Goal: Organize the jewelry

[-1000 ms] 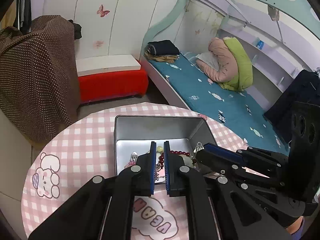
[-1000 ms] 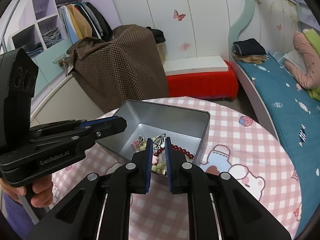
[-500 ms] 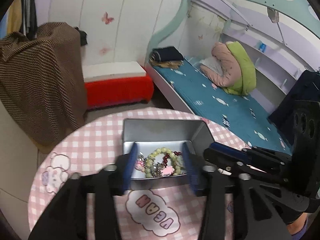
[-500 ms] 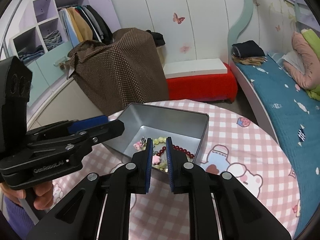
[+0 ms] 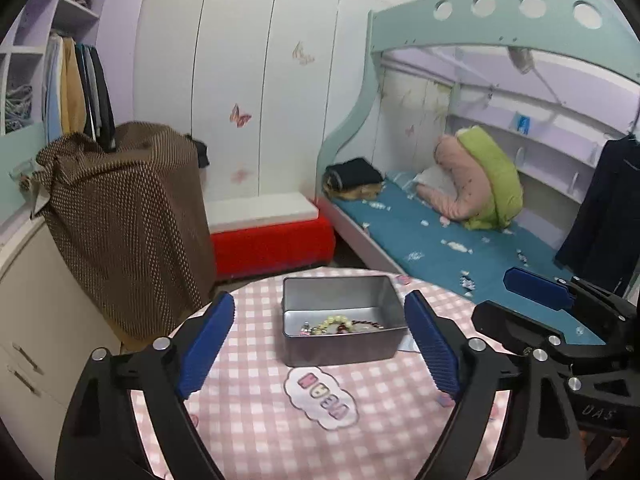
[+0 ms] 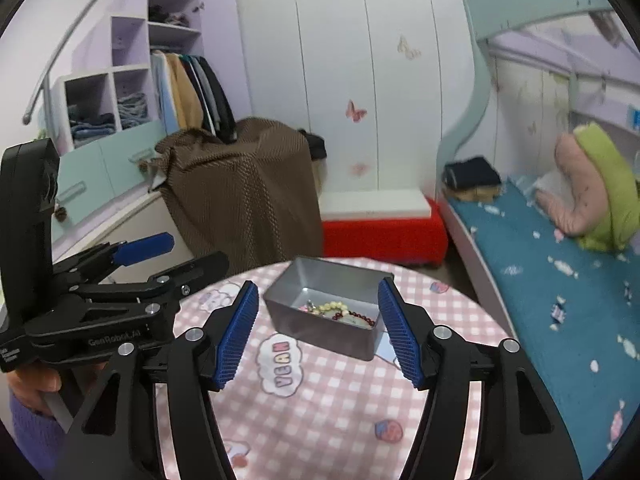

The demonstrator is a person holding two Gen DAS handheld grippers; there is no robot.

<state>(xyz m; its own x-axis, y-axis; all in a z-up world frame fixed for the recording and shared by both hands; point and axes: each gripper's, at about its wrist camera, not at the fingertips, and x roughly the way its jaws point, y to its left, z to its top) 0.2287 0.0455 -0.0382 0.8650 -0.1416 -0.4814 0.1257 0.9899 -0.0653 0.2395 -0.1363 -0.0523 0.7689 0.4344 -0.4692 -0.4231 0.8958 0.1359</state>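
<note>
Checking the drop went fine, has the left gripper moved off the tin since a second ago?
Yes. The left gripper has pulled back from the metal tin, jaws just opened, empty.

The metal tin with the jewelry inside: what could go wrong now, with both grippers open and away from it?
1. The bead bracelets lie heaped together in the metal tin; picking one may drag others out.
2. The tin looks light on the checked tablecloth; a push from the left gripper or right gripper might slide it.

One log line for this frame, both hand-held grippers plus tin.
left hand-held gripper: open, empty, jaws just opened | right hand-held gripper: open, empty, jaws just opened | metal tin: on table, holds bead bracelets
</note>
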